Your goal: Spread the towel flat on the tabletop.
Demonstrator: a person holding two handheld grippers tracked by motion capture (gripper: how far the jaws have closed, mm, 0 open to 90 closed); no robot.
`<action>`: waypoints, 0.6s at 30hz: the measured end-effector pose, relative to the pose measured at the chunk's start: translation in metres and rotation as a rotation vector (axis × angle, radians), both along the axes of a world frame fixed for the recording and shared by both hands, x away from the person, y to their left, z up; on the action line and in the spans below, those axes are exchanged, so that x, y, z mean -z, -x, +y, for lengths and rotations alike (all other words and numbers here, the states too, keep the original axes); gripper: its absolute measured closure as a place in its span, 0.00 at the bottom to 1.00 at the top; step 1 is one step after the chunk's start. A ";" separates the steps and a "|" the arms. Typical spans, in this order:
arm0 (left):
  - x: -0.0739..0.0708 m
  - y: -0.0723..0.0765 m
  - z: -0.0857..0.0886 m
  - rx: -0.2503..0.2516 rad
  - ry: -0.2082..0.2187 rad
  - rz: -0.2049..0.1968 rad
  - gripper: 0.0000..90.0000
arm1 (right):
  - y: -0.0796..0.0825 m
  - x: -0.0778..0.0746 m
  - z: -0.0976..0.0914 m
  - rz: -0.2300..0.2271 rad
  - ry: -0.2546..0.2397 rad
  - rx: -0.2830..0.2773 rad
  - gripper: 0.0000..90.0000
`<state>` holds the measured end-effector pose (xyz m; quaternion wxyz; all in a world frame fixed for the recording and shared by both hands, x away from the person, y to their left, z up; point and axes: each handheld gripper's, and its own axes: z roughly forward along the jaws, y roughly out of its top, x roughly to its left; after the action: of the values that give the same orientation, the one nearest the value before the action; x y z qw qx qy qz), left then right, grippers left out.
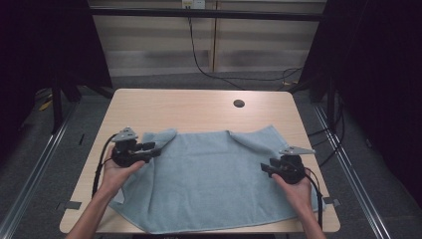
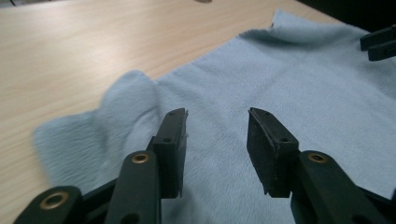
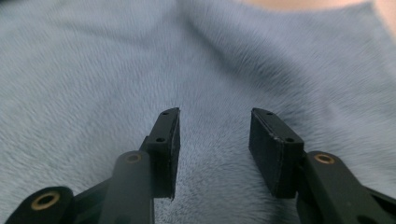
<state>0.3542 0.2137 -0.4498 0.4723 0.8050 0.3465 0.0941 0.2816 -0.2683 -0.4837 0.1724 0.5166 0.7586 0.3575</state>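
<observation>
1. A light wooden table [image 1: 199,107] with rounded corners stands mid-frame in the high view; its bare top also shows at 10 o'clock in the left gripper view.
2. A small round dark hole [image 1: 239,103] sits in the tabletop toward 1 o'clock.
3. A black cable [image 1: 199,59] drops at 12 o'clock and trails over the floor toward 2 o'clock.
4. Pale wall panels [image 1: 159,45] stand at 12 o'clock.
5. Dark curtains [image 1: 45,45] hang at 10 and 3 o'clock.
6. Metal floor rails [image 1: 35,169] run at 8 and 4 o'clock.

Plain pale blue towel [image 1: 214,179], light wood-grain table [image 1: 199,107], black left gripper [image 2: 217,126], black right gripper [image 3: 215,126]
</observation>
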 end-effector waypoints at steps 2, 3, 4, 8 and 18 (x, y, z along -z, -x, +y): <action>0.011 -0.006 -0.013 0.015 -0.050 0.011 0.61 | -0.002 0.005 0.003 0.020 0.029 0.000 0.58; 0.018 -0.009 -0.018 0.016 -0.090 0.020 0.61 | -0.005 0.010 0.005 0.046 0.050 0.004 0.57; 0.024 -0.011 -0.022 0.020 -0.136 0.029 0.61 | -0.008 0.015 0.006 0.044 0.066 -0.001 0.57; 0.045 -0.009 -0.021 0.012 -0.241 0.071 0.63 | -0.020 0.016 0.002 0.043 0.051 0.030 0.57; 0.043 0.033 -0.004 0.093 -0.223 0.124 0.65 | -0.058 0.023 0.007 -0.004 0.032 0.040 0.46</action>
<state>0.3208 0.2099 -0.4929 0.3613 0.8720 0.3247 0.0603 0.3398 -0.2616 -0.5064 0.1894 0.5281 0.7535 0.3427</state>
